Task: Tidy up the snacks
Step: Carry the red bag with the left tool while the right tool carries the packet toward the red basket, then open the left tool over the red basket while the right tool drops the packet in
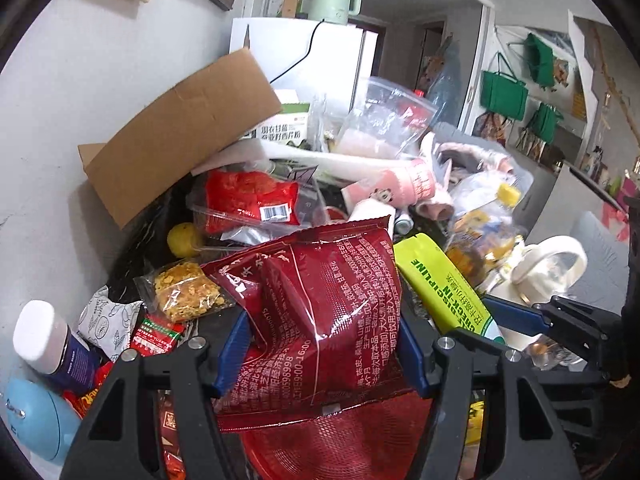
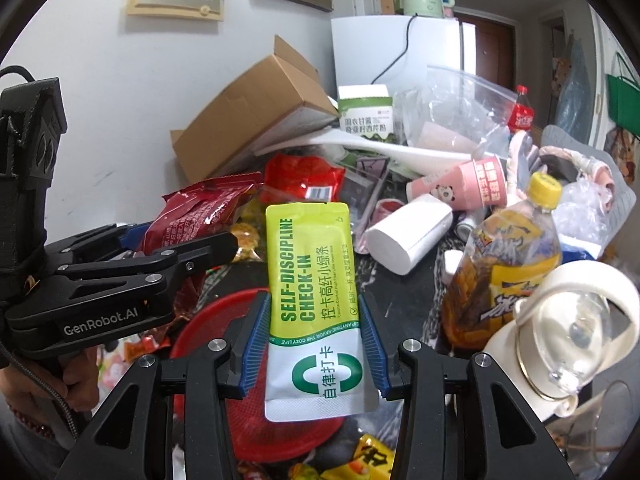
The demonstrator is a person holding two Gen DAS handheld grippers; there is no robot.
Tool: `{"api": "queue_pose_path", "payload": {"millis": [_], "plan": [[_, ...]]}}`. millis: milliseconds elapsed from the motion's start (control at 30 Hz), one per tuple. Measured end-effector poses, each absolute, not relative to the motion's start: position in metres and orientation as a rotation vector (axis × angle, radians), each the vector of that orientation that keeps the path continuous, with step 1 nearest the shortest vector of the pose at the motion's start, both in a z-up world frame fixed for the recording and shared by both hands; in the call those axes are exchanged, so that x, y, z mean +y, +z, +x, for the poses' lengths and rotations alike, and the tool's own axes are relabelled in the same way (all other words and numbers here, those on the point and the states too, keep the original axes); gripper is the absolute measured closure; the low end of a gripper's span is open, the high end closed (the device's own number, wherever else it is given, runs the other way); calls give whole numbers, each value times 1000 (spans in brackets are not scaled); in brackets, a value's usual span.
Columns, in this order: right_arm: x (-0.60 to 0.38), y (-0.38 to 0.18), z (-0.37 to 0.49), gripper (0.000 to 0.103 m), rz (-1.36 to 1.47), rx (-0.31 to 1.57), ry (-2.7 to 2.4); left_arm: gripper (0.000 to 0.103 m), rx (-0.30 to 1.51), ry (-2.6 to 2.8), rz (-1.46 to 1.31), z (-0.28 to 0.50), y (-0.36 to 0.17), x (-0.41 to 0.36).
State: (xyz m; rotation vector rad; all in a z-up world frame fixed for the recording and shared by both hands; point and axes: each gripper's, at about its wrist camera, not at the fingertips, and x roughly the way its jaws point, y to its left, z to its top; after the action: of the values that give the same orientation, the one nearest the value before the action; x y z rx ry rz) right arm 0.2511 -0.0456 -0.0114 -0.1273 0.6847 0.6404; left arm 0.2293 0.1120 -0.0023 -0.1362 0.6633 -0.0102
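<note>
My left gripper (image 1: 324,344) is shut on a dark red snack bag (image 1: 320,312) and holds it above a red mesh basket (image 1: 340,444). My right gripper (image 2: 316,344) is shut on a yellow-green drink sachet (image 2: 312,280), also over the red basket (image 2: 208,320). The sachet shows in the left wrist view (image 1: 444,280), just right of the red bag. The left gripper with the red bag (image 2: 192,216) shows at the left of the right wrist view.
A cluttered table: cardboard box (image 1: 176,136), red snack pack (image 1: 252,196), granola bar (image 1: 188,292), pink cup (image 2: 468,188), white roll (image 2: 412,236), orange drink bottle (image 2: 508,256), white kettle (image 2: 568,328), blue bottle (image 1: 52,348). Loose snack packets lie around the basket.
</note>
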Motion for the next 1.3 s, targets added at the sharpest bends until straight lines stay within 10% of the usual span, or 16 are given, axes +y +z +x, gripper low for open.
{"api": "queue_pose_path", "payload": {"millis": [1300], "plan": [[-41, -70, 273, 47, -200, 858, 503, 21, 873, 119, -32, 264, -59, 104]]}}
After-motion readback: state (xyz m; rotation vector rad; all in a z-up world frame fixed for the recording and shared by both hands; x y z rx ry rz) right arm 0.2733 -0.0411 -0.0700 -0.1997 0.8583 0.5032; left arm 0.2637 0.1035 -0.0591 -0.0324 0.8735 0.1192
